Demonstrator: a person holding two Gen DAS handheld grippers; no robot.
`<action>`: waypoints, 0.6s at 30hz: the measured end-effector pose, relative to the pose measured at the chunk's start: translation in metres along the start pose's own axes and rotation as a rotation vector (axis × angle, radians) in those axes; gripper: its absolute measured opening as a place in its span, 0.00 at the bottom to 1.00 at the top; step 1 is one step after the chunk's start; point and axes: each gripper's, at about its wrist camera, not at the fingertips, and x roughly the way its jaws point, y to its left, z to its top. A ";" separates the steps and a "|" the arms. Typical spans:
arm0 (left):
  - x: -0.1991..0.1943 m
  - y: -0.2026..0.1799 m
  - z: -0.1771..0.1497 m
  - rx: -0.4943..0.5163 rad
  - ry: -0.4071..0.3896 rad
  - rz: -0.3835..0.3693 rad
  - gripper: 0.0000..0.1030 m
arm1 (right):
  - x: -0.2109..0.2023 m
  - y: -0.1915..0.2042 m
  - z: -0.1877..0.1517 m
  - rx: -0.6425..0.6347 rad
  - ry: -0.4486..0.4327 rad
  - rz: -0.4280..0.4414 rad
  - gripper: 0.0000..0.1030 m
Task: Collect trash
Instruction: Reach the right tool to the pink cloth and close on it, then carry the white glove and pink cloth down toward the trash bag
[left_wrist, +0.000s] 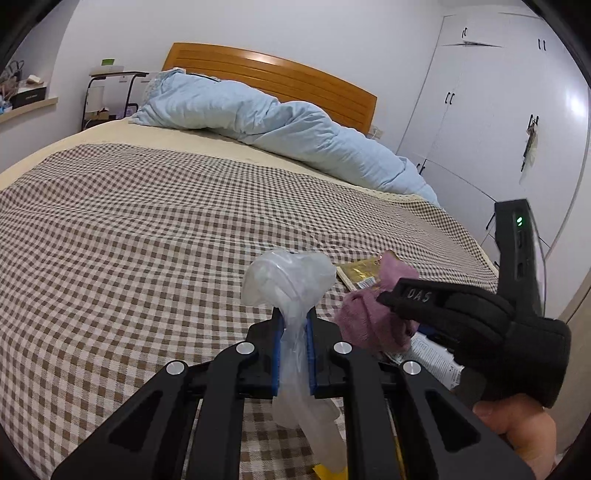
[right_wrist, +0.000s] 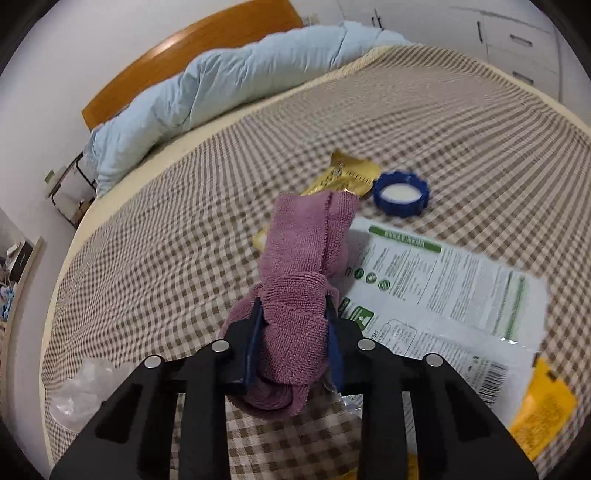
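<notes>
White letters "DAS" stand on the right tongs (left_wrist: 384, 295); the white packet's (right_wrist: 443, 288) print is illegible.

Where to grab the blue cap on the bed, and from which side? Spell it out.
Grip the blue cap across its ridged outer wall, coming down from above. It lies open side up on the checked bedspread, so the rim is exposed. Approach from the far side, away from the gold wrapper, which lies close beside it.

Checked bed cover (right_wrist: 461, 122), blue duvet (right_wrist: 207, 85), gold wrapper (right_wrist: 351, 173), blue cap (right_wrist: 400, 194), white printed packet (right_wrist: 443, 288), yellow sachet (right_wrist: 543, 410)
</notes>
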 end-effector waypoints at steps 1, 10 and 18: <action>-0.001 -0.002 -0.001 0.001 -0.001 -0.001 0.08 | -0.003 -0.001 0.001 -0.003 -0.012 0.002 0.28; -0.015 -0.010 0.004 0.016 -0.027 -0.021 0.08 | -0.028 0.000 0.015 -0.007 -0.101 0.067 0.28; -0.034 -0.017 0.007 0.025 -0.059 -0.038 0.08 | -0.057 -0.001 0.019 -0.048 -0.163 0.061 0.28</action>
